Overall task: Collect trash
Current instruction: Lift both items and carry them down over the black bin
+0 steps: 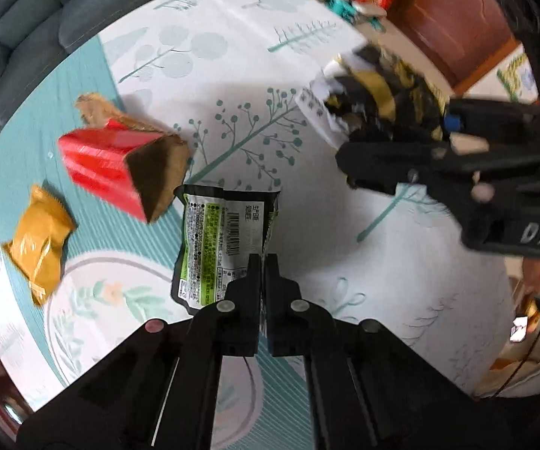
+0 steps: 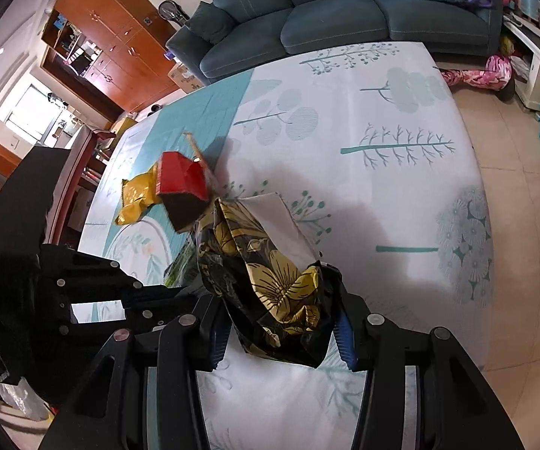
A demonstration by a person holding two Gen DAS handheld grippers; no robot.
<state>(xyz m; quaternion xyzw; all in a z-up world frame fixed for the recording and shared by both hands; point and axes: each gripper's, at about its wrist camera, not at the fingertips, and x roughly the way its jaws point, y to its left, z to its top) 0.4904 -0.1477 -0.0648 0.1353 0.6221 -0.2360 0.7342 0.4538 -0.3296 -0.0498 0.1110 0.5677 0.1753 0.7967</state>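
Left wrist | left gripper (image 1: 263, 262) pinching green wrapper (image 1: 221, 240), seemingly | right gripper (image 2: 281, 330) clamps floral bag (image 2: 270, 277)

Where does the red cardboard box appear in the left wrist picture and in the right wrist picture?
Left wrist: the red cardboard box lies left of centre, right of the yellow wrapper.
Right wrist: the red cardboard box lies left of centre, above the floral bag.
Shared landmark: the yellow wrapper beside the box.

bright daylight, left view motion-blurred, fisheye edges bent, soft shadows.
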